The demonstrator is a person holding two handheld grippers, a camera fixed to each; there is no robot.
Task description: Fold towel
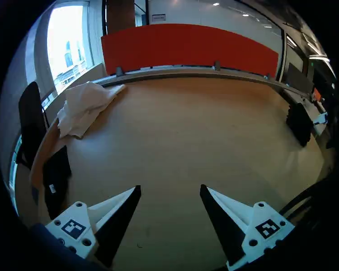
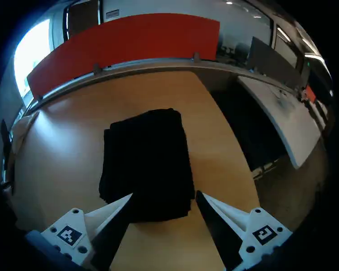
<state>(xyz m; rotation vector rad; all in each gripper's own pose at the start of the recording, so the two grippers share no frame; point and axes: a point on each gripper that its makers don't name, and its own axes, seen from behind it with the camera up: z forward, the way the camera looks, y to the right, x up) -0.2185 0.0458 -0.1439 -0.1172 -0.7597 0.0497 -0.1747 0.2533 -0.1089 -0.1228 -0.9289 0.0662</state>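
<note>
A crumpled white towel (image 1: 83, 108) lies at the far left of the wooden desk (image 1: 183, 135), near the window. My left gripper (image 1: 169, 187) hovers open above bare desk, well short of that towel, with nothing between its fingers. In the right gripper view, a folded black towel (image 2: 147, 153) lies flat on the desk (image 2: 65, 149), straight ahead. My right gripper (image 2: 164, 194) is open, its fingertips on either side of the black towel's near edge. The same black pile (image 1: 299, 123) sits at the desk's far right in the left gripper view.
A red divider panel (image 1: 187, 47) runs along the desk's back edge. A black chair (image 1: 30, 119) and a dark item (image 1: 56, 178) sit at the desk's left edge. Right of the desk is a gap, then a white desk (image 2: 282, 117).
</note>
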